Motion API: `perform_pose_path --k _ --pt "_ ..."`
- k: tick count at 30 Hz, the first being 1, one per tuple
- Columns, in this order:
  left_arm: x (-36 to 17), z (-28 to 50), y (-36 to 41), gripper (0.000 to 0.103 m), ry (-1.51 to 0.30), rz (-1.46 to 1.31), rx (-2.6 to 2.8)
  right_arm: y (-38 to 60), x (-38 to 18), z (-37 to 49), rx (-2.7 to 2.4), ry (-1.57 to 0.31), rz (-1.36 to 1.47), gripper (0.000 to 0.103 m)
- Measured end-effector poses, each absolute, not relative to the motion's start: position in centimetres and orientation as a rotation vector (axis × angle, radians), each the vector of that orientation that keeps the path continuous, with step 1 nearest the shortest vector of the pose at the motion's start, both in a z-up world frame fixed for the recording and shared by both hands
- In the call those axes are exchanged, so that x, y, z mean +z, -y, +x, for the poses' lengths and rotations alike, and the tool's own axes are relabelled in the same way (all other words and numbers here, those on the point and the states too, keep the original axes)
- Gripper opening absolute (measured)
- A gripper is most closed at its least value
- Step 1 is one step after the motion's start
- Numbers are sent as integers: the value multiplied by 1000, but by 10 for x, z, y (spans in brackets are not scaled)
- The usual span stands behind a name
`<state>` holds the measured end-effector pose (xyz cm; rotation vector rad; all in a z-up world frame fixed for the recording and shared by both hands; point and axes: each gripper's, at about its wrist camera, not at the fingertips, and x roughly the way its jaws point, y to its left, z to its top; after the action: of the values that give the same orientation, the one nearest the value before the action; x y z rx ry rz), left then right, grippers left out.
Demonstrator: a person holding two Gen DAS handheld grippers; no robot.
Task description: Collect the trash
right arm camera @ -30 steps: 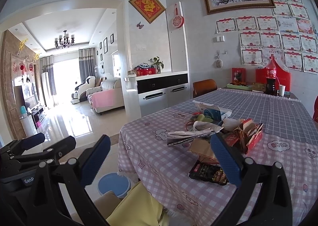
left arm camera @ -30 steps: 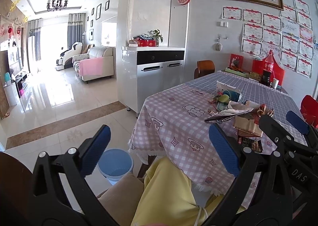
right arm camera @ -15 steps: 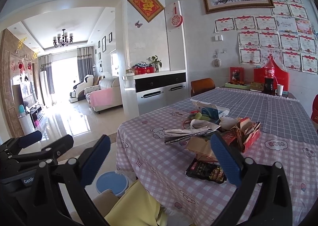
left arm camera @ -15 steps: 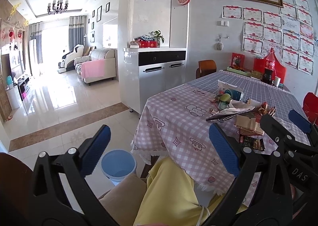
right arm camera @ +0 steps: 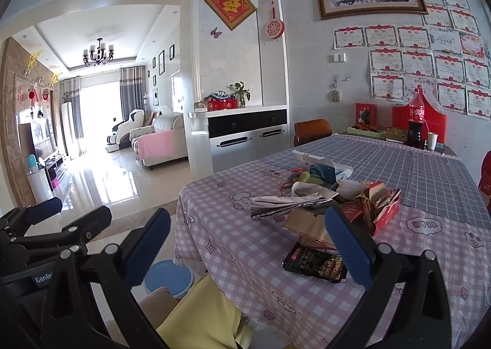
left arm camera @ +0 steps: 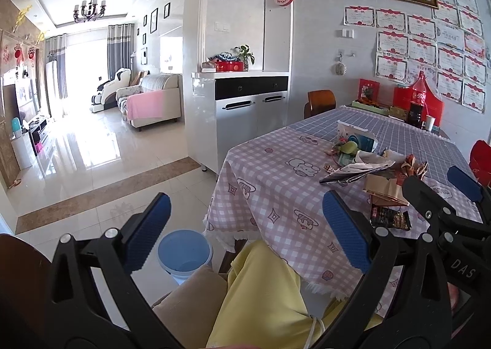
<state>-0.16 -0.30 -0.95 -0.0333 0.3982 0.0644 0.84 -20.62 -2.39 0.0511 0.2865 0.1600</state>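
A heap of trash lies on the pink checked tablecloth: a folded newspaper, torn red packaging, brown paper and a dark snack wrapper. The same heap shows in the left wrist view, with the newspaper and the wrapper. A blue bin stands on the floor by the table's corner, also in the right wrist view. My left gripper is open and empty above the floor and my lap. My right gripper is open and empty, short of the wrapper.
A white cabinet stands behind the table. A brown chair and a cola bottle are at the table's far end. My yellow-clad leg is in front. The tiled floor opens leftward to the living room.
Both grippers have drifted slightly left and forward, so the table has shifted right in both views. Both stay open and empty.
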Motion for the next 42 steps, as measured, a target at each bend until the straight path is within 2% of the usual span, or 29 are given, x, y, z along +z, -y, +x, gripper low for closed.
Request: perform_pose_path --k 28,42 --pt "-6 -13 12 97 -354 -34 19 202 -41 20 83 -346 6 99" --pt "-29 33 4 97 -512 -67 8 223 -45 43 36 -392 75 99"
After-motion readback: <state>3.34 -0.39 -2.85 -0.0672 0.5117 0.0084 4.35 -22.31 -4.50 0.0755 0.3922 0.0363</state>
